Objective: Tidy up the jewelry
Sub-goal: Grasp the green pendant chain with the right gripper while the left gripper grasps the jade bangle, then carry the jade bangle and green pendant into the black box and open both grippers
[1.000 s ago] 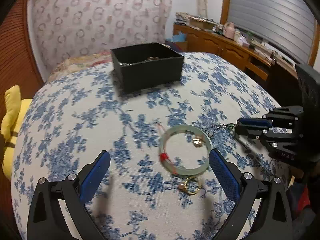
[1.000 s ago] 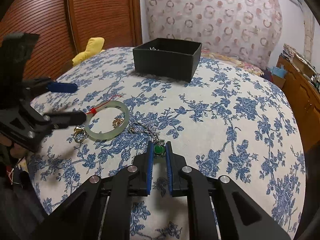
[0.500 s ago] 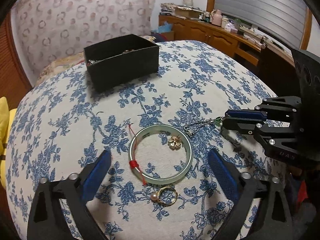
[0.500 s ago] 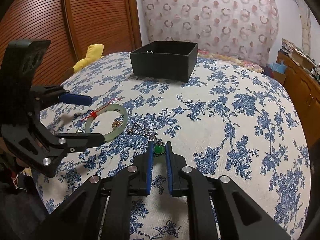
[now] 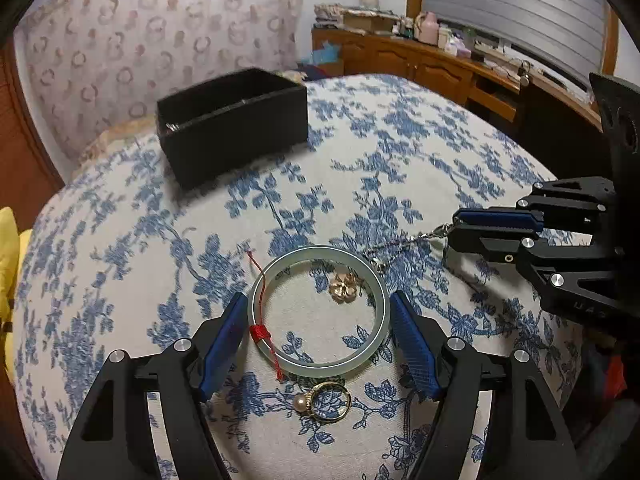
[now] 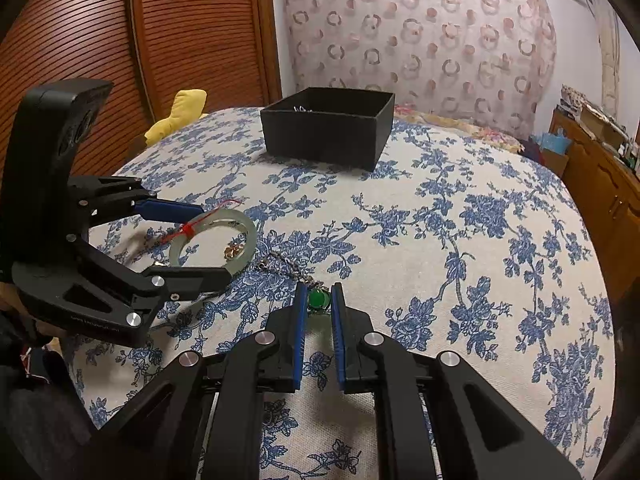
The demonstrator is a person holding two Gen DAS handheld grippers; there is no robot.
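**Jewelry laid out on the flowered cloth, one piece already pinched**

Jewelry sits in a small cluster on the blue-and-white floral cloth [image 5: 420, 152] covering the counter. Nearest the left gripper [image 5: 318, 334] lies a gold ring with a pearl [image 5: 326, 400], just below the pale green bangle [image 5: 320, 312]. The bangle lies flat between the left fingers [image 5: 224, 344], which are closing in on its two sides; their blue pads stand just beside its rim, and I cannot tell whether they touch it yet. A red thread [image 5: 262, 332] is knotted around the bangle's left side, and a small gold flower piece [image 5: 344, 282] rests inside the ring of it.

To the right, the right gripper [image 6: 318, 300] has its fingers drawn close together, clamped on a green bead pendant [image 6: 319, 299]. Its silver chain [image 6: 288, 266] trails over the cloth toward the bangle.

Farther back stands an open black box [image 6: 328, 136], well apart from the cluster. Something thin and silvery glints just inside its far-left corner; what it is I cannot make out. Beyond the counter's edge sits a yellow soft thing [image 6: 180, 114].
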